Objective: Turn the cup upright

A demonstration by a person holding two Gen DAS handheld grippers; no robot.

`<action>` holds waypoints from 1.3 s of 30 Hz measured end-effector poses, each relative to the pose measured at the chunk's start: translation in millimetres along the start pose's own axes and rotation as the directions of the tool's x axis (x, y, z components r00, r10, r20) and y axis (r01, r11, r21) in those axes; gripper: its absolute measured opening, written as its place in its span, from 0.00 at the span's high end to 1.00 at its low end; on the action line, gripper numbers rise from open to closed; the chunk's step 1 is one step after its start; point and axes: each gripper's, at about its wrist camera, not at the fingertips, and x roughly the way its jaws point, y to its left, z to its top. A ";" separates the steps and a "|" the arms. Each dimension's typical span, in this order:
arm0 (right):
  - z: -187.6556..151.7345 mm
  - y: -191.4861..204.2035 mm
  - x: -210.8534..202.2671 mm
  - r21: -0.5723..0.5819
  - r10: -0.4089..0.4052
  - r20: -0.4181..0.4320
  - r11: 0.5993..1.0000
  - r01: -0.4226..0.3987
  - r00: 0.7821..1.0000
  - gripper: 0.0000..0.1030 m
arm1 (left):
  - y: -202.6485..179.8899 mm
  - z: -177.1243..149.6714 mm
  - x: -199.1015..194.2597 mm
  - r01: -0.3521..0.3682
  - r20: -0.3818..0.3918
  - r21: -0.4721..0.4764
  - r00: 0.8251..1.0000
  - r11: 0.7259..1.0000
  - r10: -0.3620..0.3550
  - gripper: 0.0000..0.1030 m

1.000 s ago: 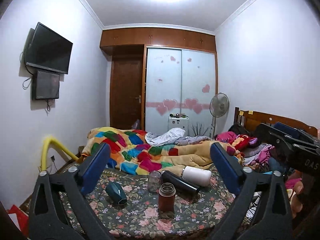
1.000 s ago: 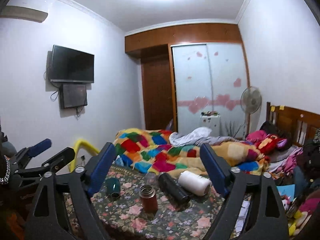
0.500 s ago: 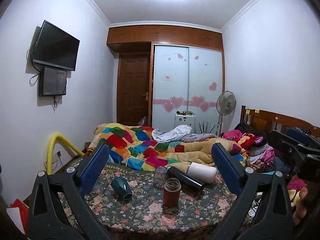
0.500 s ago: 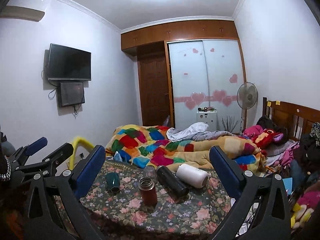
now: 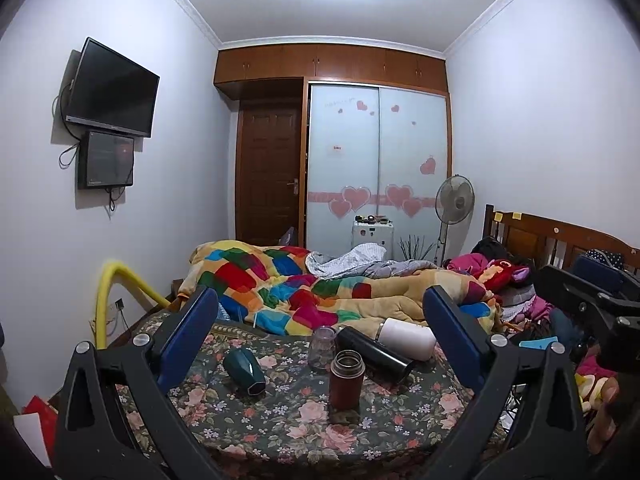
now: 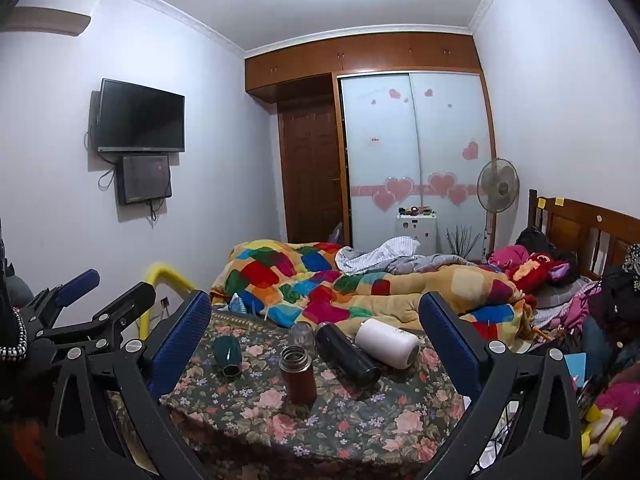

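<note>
1. My left gripper (image 5: 320, 320) has its 2 blue-padded fingers spread wide, with nothing between them; it hangs above the near edge of the floral tablecloth (image 5: 280, 420).
2. My right gripper (image 6: 316, 320) is likewise spread wide and holds nothing, hovering over the same near edge, a little to the right of the left one.
3. The teal cup (image 5: 244, 370) lies on its side on the cloth, ahead of the left gripper and just inside its left finger, base end pointing toward me. From the right wrist view the teal cup (image 6: 227, 354) sits just inside that gripper's left finger, apart from both pads.
4. A brown flask (image 5: 346, 380) stands upright with its mouth open, roughly centred between the left gripper's fingers and nearer to me than the other vessels.
5. Beyond it a black bottle (image 5: 374, 354) lies on its side, and a white cylinder (image 5: 408, 338) lies on its side just to the right, close to the right finger; whether the 2 touch I cannot tell.
6. A small clear jar (image 5: 322, 342) stands behind the flask, next to the black bottle.
7. Further ahead is a patchwork quilt (image 5: 300, 284) heaped on the bed.
</note>
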 end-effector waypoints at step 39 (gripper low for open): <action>-1.0 -5.1 -0.5 0.007 -0.004 -0.014 1.000 0.004 1.000 0.00 | 0.6 -0.6 7.8 0.042 -0.023 -0.020 0.999 0.999 -0.043 0.00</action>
